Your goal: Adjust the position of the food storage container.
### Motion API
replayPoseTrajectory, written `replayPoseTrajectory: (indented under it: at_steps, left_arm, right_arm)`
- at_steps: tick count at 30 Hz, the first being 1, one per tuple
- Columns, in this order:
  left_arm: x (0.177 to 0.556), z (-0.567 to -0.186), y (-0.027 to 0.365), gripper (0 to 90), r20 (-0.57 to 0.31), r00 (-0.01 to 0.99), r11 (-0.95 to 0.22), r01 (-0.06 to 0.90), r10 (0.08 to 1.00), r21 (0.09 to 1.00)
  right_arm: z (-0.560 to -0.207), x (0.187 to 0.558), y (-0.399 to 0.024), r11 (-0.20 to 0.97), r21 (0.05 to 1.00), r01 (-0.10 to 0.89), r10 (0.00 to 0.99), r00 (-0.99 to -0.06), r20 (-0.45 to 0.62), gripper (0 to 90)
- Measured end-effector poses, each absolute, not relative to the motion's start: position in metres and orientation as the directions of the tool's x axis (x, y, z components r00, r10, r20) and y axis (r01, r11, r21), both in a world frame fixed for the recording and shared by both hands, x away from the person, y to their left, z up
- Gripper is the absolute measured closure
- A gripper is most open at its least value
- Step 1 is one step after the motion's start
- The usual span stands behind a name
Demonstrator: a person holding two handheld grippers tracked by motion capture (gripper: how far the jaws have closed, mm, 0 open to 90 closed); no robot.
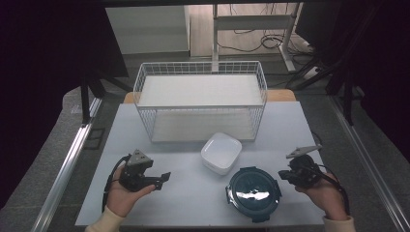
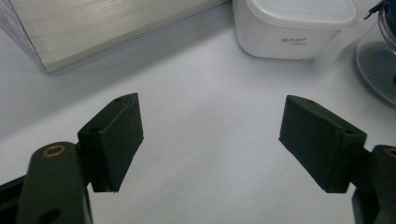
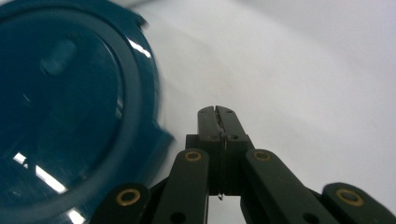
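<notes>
Beside the round dark-teal lidded container [image 1: 254, 192], the right gripper [image 1: 285, 175] is held pressed together, empty; the left gripper [image 1: 164, 178] is spread apart.

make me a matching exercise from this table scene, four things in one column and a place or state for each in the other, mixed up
Things:
1. left gripper
2. right gripper
3. round blue container
4. wire basket

Places or states:
A. at the far side of the table, nothing in it
B. jaws shut, nothing between them
C. jaws wide open over bare table
D. lid on, just in front of the white square container

Pairs: 1-C, 2-B, 3-D, 4-A
</notes>
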State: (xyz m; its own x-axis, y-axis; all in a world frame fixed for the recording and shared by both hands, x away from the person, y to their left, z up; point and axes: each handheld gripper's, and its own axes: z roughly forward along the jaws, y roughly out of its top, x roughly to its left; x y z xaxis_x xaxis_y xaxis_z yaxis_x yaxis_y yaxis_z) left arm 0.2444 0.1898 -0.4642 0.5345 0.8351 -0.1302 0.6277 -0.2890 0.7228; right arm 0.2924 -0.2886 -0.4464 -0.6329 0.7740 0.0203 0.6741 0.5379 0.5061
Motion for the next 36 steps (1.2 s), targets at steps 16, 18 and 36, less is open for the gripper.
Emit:
replayPoseTrajectory:
  at_steps: [16,18,36]
  left_arm:
    - [0.245,-0.466,0.186,21.2,-0.129,0.544,-0.300,0.627,0.829,0.719]
    - [0.245,-0.466,0.186,21.3,-0.128,0.543,-0.300,0.628,0.830,0.718]
    - [0.246,-0.468,0.182,21.3,-0.127,0.549,-0.309,0.631,0.826,0.711]
  right_arm:
    - [-0.471,0.268,-0.286,0.564,0.445,0.695,0.754,-0.653,0.065,89.2]
    - [-0.472,0.268,-0.285,0.564,0.447,0.694,0.753,-0.654,0.065,89.3]
    - [-0.475,0.266,-0.267,0.601,0.477,0.642,0.712,-0.700,0.045,89.4]
